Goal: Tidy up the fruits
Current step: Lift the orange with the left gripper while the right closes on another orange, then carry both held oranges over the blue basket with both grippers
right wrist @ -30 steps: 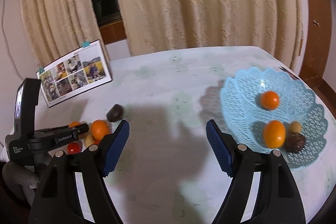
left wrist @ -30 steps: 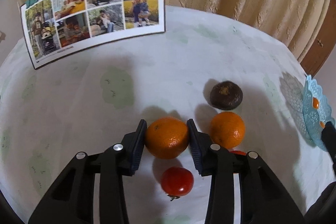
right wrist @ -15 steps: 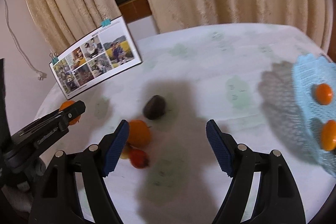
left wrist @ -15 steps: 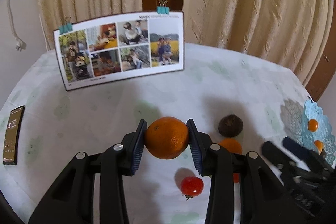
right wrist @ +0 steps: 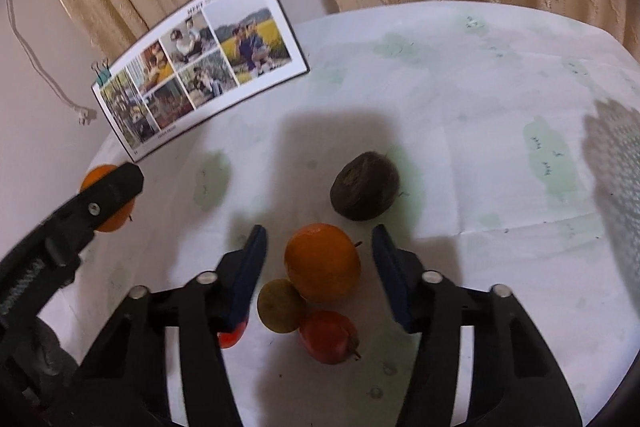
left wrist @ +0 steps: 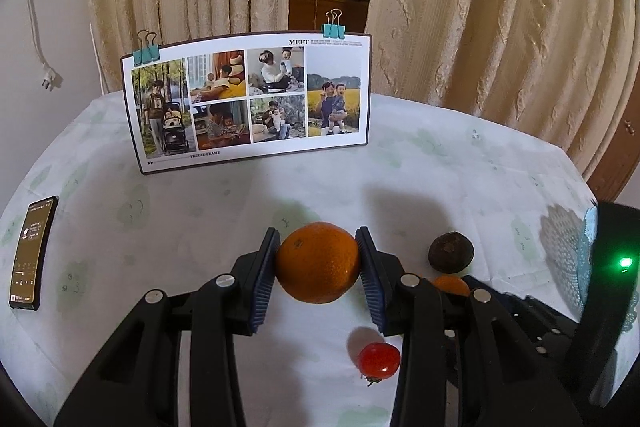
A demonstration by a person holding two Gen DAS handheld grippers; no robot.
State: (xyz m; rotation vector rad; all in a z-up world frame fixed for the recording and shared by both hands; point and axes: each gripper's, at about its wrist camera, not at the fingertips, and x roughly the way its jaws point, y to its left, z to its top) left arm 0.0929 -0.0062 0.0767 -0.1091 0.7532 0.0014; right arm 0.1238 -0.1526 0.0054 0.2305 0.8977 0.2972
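Orange (left wrist: 318, 261) sits clamped in the left tongs (left wrist: 318, 269), lifted off the table (left wrist: 240, 195). Right tongs (right wrist: 318, 269) have just been closing around a second orange (right wrist: 322, 261), pads not touching it yet.

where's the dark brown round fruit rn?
The dark brown round fruit lies on the white tablecloth, in the right wrist view just beyond the loose orange between the right gripper's open jaws.

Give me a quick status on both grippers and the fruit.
Left gripper shut on large orange, lifted. Right gripper open, jaws just closing around second orange, not gripping. Green fruit, red fruit crowd it.
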